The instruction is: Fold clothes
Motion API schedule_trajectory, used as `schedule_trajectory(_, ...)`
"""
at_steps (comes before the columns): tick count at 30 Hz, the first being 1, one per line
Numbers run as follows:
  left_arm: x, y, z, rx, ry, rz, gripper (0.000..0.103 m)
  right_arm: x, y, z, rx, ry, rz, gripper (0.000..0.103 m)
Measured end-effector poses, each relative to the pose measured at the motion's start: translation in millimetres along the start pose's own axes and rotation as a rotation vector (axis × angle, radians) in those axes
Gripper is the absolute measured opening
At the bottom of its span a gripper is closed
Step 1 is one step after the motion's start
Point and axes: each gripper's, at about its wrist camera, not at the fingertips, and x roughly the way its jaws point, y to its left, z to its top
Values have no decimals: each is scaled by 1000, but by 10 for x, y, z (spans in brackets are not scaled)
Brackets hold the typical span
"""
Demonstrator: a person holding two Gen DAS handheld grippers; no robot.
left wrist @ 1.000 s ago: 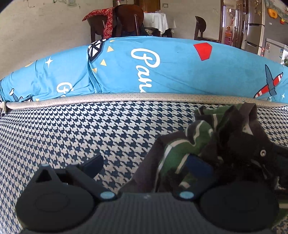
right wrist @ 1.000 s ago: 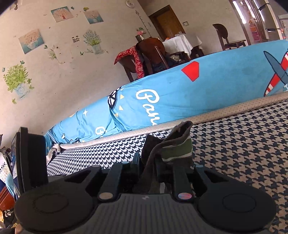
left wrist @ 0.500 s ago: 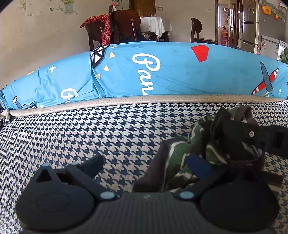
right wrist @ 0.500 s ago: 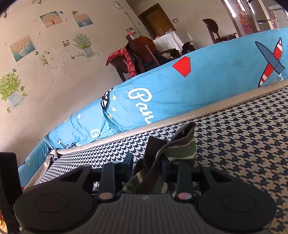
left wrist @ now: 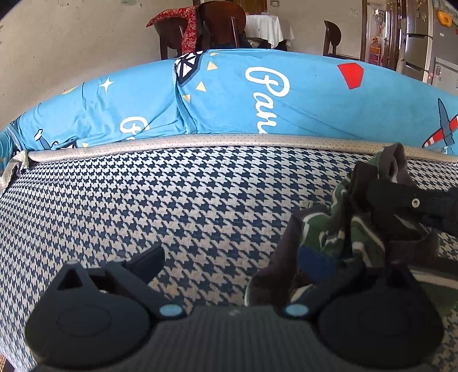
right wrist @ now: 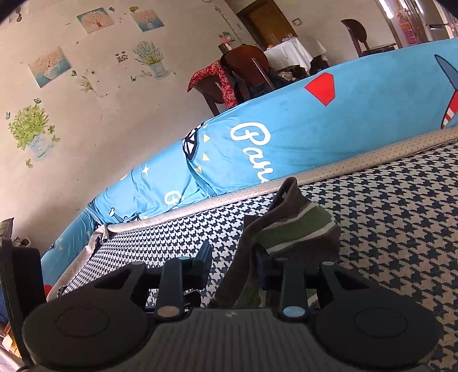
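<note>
A crumpled green, white and brown striped garment (left wrist: pixel 337 229) lies on the houndstooth bed cover (left wrist: pixel 171 200), at the right of the left wrist view. My left gripper (left wrist: pixel 229 263) is wide open; the cloth bunches over its right finger, and only bare cover shows between the fingers. My right gripper (right wrist: pixel 233 263) is open too. A raised fold of the garment (right wrist: pixel 292 226) drapes over its right finger, and houndstooth shows in the gap. In the left wrist view one of the right gripper's fingers (left wrist: pixel 400 197) pokes into the pile from the right.
A long blue printed bolster (left wrist: pixel 257 100) runs along the bed's far edge behind a beige piped border (left wrist: pixel 200 141). Beyond it stand wooden chairs (left wrist: pixel 220 25), a white-clothed table and a fridge (left wrist: pixel 423 37). A decorated wall (right wrist: pixel 86 100) is on the left.
The right gripper's fingers, shut on the garment a second ago, have parted and the cloth now hangs on one finger. The garment pile sits further right in the left wrist view.
</note>
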Motion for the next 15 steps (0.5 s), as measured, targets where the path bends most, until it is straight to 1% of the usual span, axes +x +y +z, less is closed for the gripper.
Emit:
schedule_trajectory(9,59,201,-75,-16,31,24,103,202,96,-70,5,47,49,33)
schedule_trajectory(15,95,330,-145,-16,55,41,103,445,151,-161,15,114,68,34)
